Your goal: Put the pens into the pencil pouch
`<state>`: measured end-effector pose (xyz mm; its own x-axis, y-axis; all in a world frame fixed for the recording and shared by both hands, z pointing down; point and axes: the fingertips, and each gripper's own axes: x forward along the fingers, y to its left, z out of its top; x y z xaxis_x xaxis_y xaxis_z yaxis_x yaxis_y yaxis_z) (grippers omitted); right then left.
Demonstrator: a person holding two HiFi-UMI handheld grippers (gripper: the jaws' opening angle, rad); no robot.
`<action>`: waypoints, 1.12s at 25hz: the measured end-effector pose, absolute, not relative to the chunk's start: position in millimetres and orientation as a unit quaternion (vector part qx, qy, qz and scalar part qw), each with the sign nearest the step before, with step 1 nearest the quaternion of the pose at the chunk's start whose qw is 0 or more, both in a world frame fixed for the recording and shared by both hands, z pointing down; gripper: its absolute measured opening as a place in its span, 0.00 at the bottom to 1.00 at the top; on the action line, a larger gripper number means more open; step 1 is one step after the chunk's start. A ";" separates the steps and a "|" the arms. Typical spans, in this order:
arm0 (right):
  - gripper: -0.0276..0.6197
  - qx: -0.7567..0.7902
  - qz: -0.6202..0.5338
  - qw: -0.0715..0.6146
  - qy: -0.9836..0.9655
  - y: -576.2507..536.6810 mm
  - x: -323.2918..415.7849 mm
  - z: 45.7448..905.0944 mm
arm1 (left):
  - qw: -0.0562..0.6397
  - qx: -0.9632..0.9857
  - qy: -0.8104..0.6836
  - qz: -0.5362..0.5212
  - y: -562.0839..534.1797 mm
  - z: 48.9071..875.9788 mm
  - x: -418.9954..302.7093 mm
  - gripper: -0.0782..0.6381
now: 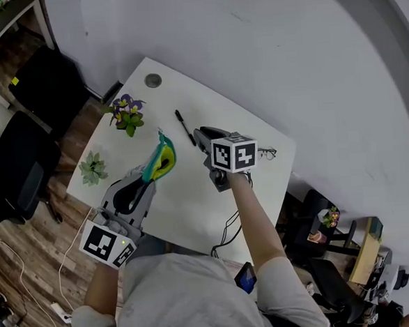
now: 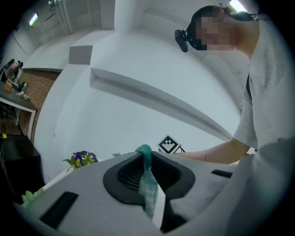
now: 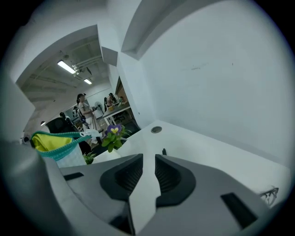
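Observation:
A teal pencil pouch [image 1: 160, 159] with a yellow lining hangs over the white table [image 1: 192, 188], its mouth gaping. My left gripper [image 1: 148, 178] is shut on its teal edge; the left gripper view shows the fabric [image 2: 148, 180] pinched between the jaws of that gripper [image 2: 146, 159]. A black pen [image 1: 185, 128] lies on the table beyond the pouch. My right gripper [image 1: 202, 136] hovers just right of the pen, open, with nothing between its jaws. In the right gripper view the pen's end [image 3: 164, 151] shows just past the right gripper [image 3: 148, 160], and the pouch [image 3: 51, 144] hangs at the left.
A purple potted flower [image 1: 127, 114] and a small succulent [image 1: 92, 168] stand at the table's left side. A round cable grommet [image 1: 153, 80] sits at the far corner. Glasses [image 1: 268, 153] lie near the right edge. Black chairs [image 1: 22, 158] stand left of the table.

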<state>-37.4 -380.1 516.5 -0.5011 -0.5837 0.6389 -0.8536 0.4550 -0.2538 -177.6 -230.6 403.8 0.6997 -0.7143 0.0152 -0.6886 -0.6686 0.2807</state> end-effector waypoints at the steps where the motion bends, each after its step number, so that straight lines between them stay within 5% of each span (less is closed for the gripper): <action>1: 0.18 0.436 0.285 0.249 -0.816 -387.1 -39.8 522.5 | 0.134 0.913 -0.383 -0.049 -235.4 404.8 -180.1 0.20; 28: 0.19 0.406 0.281 0.462 -0.737 -492.2 -76.0 655.7 | 0.180 0.919 -0.349 -0.034 -265.7 446.5 -195.4 0.20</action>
